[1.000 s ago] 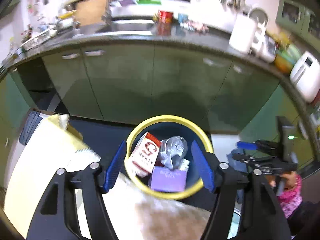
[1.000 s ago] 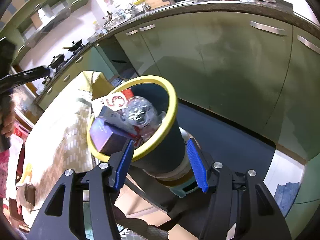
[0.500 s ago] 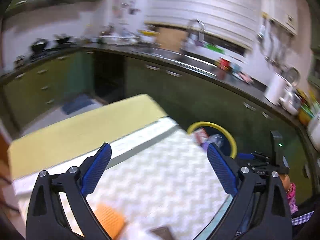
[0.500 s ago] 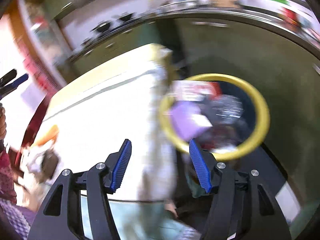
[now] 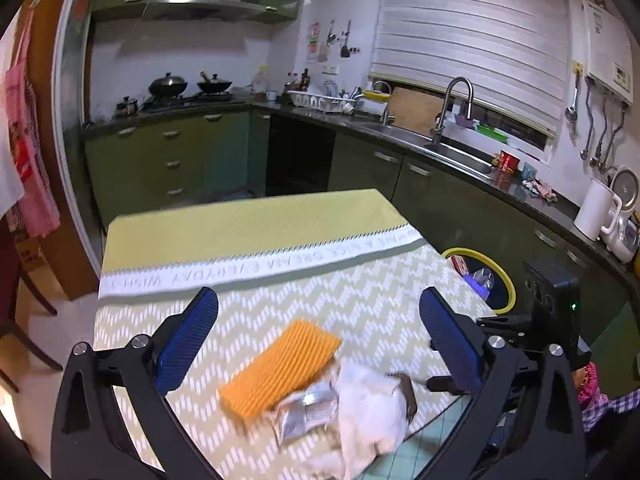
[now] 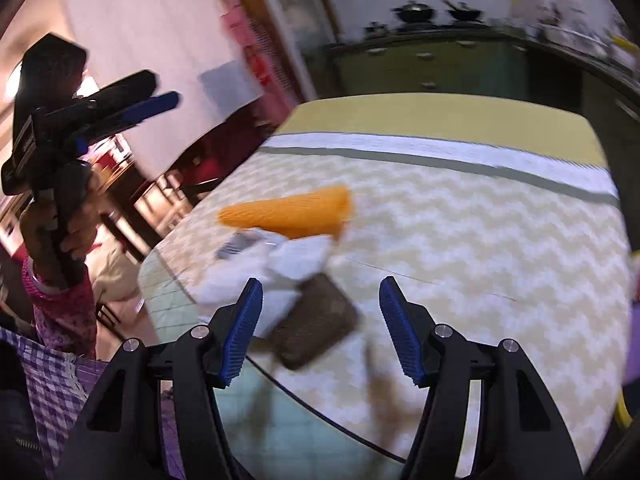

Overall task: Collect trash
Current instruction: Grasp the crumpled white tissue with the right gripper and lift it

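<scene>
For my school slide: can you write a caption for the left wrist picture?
Open left tongs hover over an orange pack, a wrapper and a tissue on the table.

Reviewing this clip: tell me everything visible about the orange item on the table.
The orange item is a flat, ribbed rectangular piece, possibly corrugated card or a sponge cloth; blur hides its material. It lies flat and skewed on the zigzag tablecloth. Its near end meets a silver wrapper and white crumpled paper. Neither gripper touches it.

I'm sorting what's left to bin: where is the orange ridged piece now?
The orange ridged piece lies on the tablecloth, touching the silver wrapper and white tissue.
</scene>
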{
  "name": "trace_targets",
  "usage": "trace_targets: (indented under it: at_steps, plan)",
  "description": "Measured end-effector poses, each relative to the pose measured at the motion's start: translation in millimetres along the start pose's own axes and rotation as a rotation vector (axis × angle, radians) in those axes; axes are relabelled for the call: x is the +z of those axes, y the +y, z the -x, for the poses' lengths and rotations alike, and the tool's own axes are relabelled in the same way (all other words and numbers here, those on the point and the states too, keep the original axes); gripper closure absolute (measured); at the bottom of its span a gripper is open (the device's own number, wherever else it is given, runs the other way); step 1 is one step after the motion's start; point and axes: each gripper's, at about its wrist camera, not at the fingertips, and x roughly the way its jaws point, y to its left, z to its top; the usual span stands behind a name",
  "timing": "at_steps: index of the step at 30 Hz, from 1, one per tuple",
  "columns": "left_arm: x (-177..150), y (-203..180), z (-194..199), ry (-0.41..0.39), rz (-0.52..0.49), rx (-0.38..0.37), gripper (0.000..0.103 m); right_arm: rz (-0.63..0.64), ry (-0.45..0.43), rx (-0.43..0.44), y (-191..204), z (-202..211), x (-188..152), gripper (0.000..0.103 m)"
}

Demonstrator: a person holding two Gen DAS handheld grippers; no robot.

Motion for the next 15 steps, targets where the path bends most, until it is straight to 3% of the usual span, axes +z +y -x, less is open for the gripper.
trace_targets:
  at_steps: [6, 15]
  plan:
    - [-25.9, 25.8, 4.9, 0.019, 0.114, -0.002, 0.007, 0.084, 0.004, 0.064, 29.8, -21.8, 2.0, 0.042]
    - [-40.1, 42.1, 9.3, 0.025, 0.149, 0.019, 0.007, 0.149, 0.060, 0.025, 42.2, -38.4, -2.1, 0.043]
